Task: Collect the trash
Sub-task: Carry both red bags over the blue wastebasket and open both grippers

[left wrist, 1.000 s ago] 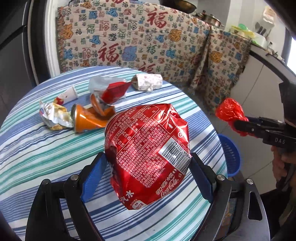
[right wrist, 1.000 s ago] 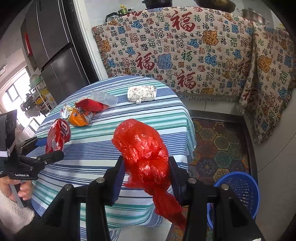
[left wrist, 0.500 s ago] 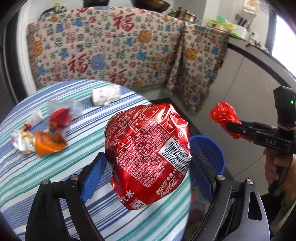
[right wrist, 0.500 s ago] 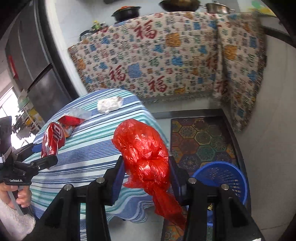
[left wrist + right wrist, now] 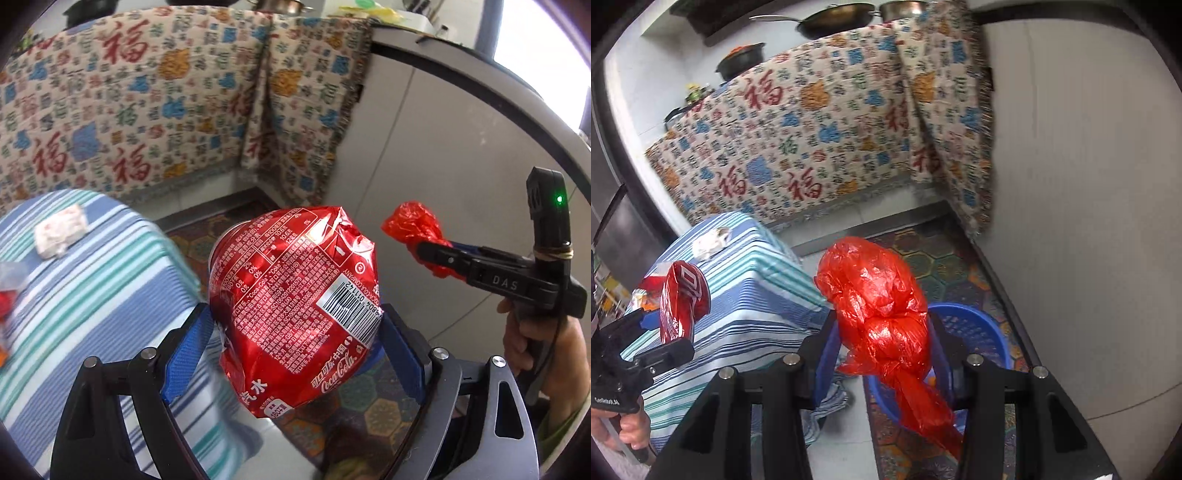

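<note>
Between my left jaws sits a crushed red Coca-Cola can, squeezed flat and wide, its barcode side facing my camera. My left gripper is closed only as far as the can allows, both blue pads pressed against its sides. The can hangs in the air, past the edge of the table, with patterned floor mat below it.

Between my right jaws I have a knotted red plastic bag, its bulk bulging above the pads and its loose tail trailing down toward my lower right. My right gripper is clamped on the bag's middle, jaws open just the bag's width. Directly behind and below the bag sits a blue basket on the floor, its rim showing to the right of my jaws.

To the left of both jaws is the round table with the striped cloth. A white wrapped packet lies on it, far to the left of the can; other scraps at the left edge are too blurred to name. Ahead, beyond the floor mat, a cloth printed with red characters drapes over the counter, with pans on top of it.
</note>
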Motion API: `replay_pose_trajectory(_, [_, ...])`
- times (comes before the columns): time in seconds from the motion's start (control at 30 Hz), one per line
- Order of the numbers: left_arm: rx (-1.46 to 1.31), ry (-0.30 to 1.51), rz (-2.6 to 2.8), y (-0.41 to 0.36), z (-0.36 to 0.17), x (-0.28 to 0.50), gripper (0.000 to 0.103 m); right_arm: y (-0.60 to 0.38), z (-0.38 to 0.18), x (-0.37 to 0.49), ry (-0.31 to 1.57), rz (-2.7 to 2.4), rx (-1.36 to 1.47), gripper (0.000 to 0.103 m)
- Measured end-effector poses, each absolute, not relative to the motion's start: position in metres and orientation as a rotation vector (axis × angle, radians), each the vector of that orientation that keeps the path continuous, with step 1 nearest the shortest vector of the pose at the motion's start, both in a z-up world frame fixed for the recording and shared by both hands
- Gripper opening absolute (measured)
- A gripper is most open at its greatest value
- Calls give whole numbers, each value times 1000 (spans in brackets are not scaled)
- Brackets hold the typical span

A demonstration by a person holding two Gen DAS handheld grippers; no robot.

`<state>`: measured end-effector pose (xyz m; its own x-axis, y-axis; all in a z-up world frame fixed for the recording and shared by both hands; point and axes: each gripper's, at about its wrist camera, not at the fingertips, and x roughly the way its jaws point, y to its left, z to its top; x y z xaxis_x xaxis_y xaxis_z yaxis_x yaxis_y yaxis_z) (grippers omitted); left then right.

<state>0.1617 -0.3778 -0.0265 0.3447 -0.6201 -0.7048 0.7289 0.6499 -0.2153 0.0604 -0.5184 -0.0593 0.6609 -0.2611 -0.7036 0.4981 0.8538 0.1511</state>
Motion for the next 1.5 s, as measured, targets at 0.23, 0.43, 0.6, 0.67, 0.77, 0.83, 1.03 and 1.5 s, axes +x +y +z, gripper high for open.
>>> replay_pose_trajectory(0.23, [155,861,-929,-442,-42,162,89,-561,-79,39,737,-500,428,46])
replay_pose_trajectory(0.43, [185,878,-954,-483,-66,162,89,-593,-95,31,751,-522,490,46])
replay_pose_trajectory(0.6, [217,898,-962,-504,-89,164,89,-618,-116,32,785,-515,558,46])
replay_pose_trajectory(0.67, [225,907,-958,-512,-98,167,89,-623,-123,36,798,-519,559,47])
replay_pose_trajectory(0.77, [224,925,-944,-523,-110,171,89,-627,-130,44,813,-524,557,47])
replay_pose_trajectory(0.83, [218,939,-935,-529,-118,174,90,-629,-136,49,823,-529,558,47])
replay_pose_trajectory(1.03, [230,965,-944,-549,-136,180,90,-640,-150,59,840,-542,585,51])
replay_pose_trajectory(1.5, [153,1001,-962,-556,-155,196,96,-645,-142,56,787,-585,590,73])
